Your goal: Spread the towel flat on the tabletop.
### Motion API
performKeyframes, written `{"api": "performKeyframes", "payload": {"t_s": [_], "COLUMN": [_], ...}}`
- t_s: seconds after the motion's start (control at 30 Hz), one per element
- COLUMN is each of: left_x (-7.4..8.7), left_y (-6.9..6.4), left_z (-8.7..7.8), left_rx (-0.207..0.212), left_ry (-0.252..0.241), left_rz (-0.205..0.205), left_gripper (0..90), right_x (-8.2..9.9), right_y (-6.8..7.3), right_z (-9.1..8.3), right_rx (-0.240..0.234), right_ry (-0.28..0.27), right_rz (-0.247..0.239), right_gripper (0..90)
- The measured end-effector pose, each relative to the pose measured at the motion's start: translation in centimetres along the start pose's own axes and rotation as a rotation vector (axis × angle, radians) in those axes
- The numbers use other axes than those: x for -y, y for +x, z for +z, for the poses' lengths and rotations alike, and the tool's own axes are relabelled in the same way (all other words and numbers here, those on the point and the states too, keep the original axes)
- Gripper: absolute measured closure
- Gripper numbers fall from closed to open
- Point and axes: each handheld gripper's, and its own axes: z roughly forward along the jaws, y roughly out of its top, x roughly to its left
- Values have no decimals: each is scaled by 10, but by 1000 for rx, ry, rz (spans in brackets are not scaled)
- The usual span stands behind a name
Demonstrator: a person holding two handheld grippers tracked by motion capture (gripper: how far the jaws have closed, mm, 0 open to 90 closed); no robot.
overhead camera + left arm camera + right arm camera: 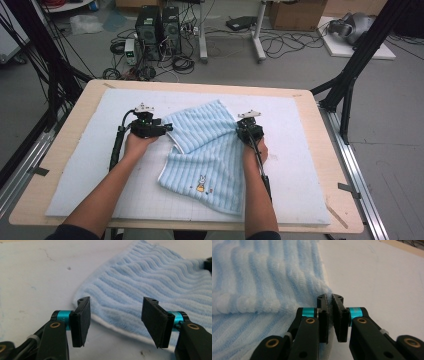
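A light blue striped towel (207, 150) lies partly folded near the middle of a white mat (75, 175) that covers the wooden tabletop (310, 100). Its upper part is doubled over the lower part, and the lower part shows a small embroidered rabbit (201, 183) near the front edge.

The left tool (167, 128) sits at the towel's left edge, held by the person's left hand (137, 145). In the left gripper view the left tool (115, 315) has its jaws standing well apart, one on either side of the white-hemmed edge of the towel (155, 277). The pads (81, 320) do not press on the cloth; the edge lies flat on the mat between and just beyond them.

The right tool (245, 131) is at the towel's right edge, with the right hand (255, 152) behind it. In the right gripper view the right tool (331, 298) has its jaws nearly together, and a thin fold of the towel (262, 277) edge is pinched between the pads (339, 320). The rest of the cloth bunches up in thick ridges to the left of the jaws, while bare mat (382, 277) stretches to the right.

Behind the tabletop, computer towers (157, 27) and loose cables (280, 45) lie on the floor.
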Motion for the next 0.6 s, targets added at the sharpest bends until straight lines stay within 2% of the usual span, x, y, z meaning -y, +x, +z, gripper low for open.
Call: {"api": "performKeyframes", "payload": {"t_s": [0.03,0.07,0.23,0.37,0.43,0.5,0.6], "left_x": [2,3,4,4,5,5,4], "left_y": [-1,-2,-14,-27,-35,-40,-44], "left_z": [0,-1,0,6,12,19,28], "left_rx": [7,23,83,98,76,24,-37], "left_ry": [-5,-4,3,15,35,71,89], "left_rz": [-4,-8,-4,29,65,115,159], "left_gripper": [410,410,407,394,381,384,486], "right_x": [1,1,0,0,1,4,8], "right_y": [-3,-4,-8,-6,-5,-4,-3], "right_z": [0,-1,-13,-24,-30,-36,-42], "right_rx": [-11,-16,-77,-114,-139,-159,-190], "right_ry": [-7,-9,-47,-82,-90,-100,-99], "right_rz": [32,40,43,37,21,-7,-14], "right_gripper": [751,724,601,565,554,547,520]}}
